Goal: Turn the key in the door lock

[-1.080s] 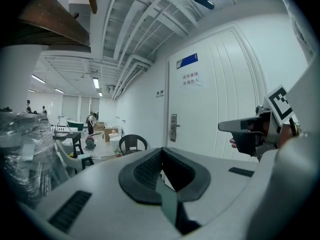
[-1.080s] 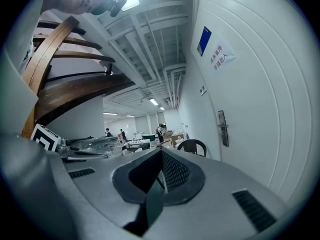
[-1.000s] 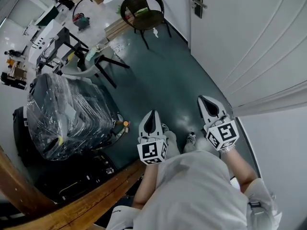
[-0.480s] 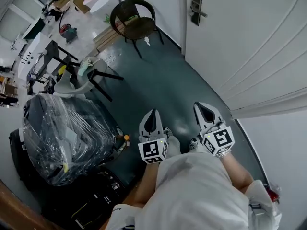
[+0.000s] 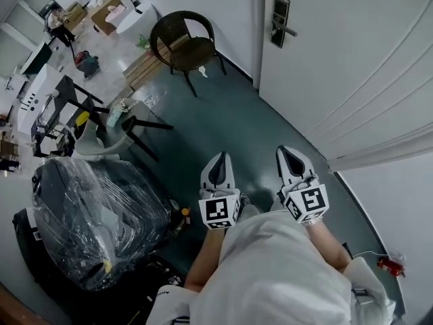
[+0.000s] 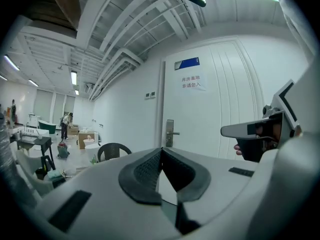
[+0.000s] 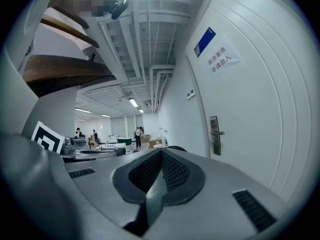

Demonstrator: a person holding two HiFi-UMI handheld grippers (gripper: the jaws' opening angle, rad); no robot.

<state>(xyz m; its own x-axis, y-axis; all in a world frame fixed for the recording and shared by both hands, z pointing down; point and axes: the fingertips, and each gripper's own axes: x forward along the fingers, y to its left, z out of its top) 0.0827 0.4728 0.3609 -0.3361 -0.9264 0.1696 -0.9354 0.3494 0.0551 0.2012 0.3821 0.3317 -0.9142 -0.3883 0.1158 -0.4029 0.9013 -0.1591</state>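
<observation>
Jaws together and empty on left gripper and right gripper, both well apart from white panelled door. Approach dark metal lock plate at its left edge; key not visible.

The head camera looks steeply down from above onto the left gripper and right gripper, with the door ahead of them to the right. Each gripper camera sits close behind its own jaws, facing almost level along them. All three views share the door lock, well ahead and right of the jaws.
</observation>
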